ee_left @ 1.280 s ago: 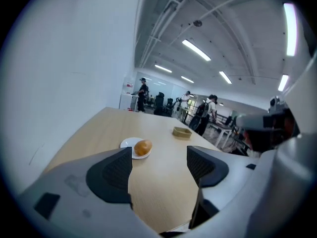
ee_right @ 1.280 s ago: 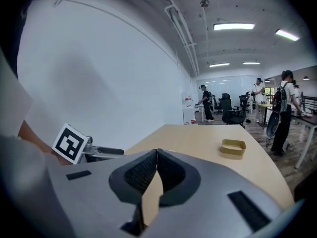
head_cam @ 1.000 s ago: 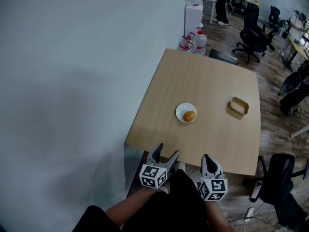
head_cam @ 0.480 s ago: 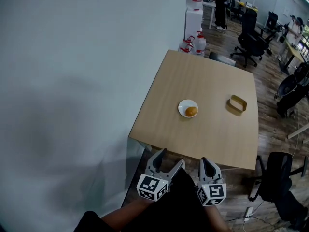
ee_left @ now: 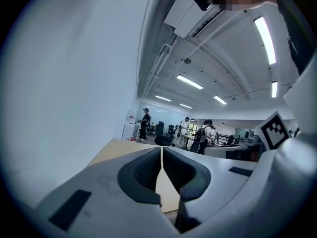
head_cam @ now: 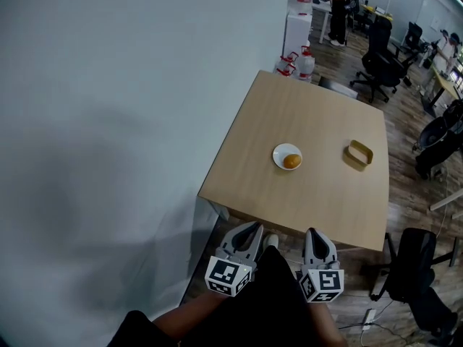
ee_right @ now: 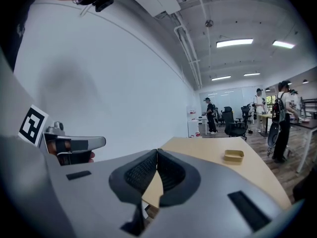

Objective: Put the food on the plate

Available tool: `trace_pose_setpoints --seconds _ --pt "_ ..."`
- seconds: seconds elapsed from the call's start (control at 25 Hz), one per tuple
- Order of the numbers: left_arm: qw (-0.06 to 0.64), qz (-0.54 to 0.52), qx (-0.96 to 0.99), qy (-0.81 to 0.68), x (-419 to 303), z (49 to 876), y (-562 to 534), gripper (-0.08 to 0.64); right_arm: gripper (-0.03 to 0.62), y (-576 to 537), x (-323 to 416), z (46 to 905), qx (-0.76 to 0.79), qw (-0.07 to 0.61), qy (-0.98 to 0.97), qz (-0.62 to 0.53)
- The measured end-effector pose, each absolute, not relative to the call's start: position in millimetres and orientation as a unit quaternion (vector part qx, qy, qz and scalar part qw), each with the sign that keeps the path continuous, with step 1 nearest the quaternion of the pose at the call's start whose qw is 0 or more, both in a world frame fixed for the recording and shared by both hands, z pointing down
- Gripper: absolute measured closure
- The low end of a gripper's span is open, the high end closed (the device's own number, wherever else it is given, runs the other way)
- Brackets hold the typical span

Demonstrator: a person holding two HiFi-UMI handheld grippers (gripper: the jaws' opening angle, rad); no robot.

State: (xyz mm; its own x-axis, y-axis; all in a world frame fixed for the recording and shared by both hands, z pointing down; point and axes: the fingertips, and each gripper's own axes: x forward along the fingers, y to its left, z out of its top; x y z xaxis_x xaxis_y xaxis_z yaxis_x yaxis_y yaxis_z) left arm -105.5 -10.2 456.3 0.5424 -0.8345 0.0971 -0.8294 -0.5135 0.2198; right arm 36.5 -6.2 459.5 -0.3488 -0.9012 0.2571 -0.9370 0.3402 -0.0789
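Well, as I judge it the job is all but done: the food [head_cam: 292, 162], a small round orange piece, already sits on the plate [head_cam: 281, 152] out in the middle of the table [head_cam: 318, 114]. It lies a little toward the plate's near right side but inside the rim.

Both tools hang at the near edge of the table, close to my body and well apart from the plate. My left tongs [head_cam: 251, 228] have just been closing and now stand pressed together with nothing between them. My right tongs [head_cam: 314, 233] are pressed together too, and their view likewise shows only tabletop past the tips.

What is left, I think, is simply to finish cleanly. I should keep both tools low and near me and not swing them over the table, so nothing knocks the plate or rolls the food off it. If the food needed centring, I would have to spread one pair of tongs first, come in from the near side and nudge gently, since a round piece may roll. From here I see no need for that.

Of the containers, the plate holds the one piece of food. A tan tray [head_cam: 354, 157] lies to the plate's right, well apart from it, and looks empty from above.
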Motion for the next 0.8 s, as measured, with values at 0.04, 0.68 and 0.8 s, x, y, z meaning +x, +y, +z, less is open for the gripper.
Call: trace_pose_setpoints --seconds 0.04,0.68,0.8 --pt "0.124 -0.012 0.868 -0.480 -108.0 456.4 -11.0 0.535 0.532 -6.8 34.3 456.0 0.565 0.085 -0.814 0.101" --pt "0.110 -0.011 0.864 -0.492 -119.2 453.9 -20.9 0.535 0.532 -9.8 62.9 463.3 0.596 0.118 -0.790 0.080" --pt "0.111 -0.005 0.866 -0.488 -118.8 457.2 -24.5 0.535 0.532 -12.2 61.2 459.1 0.596 0.115 -0.791 0.075"
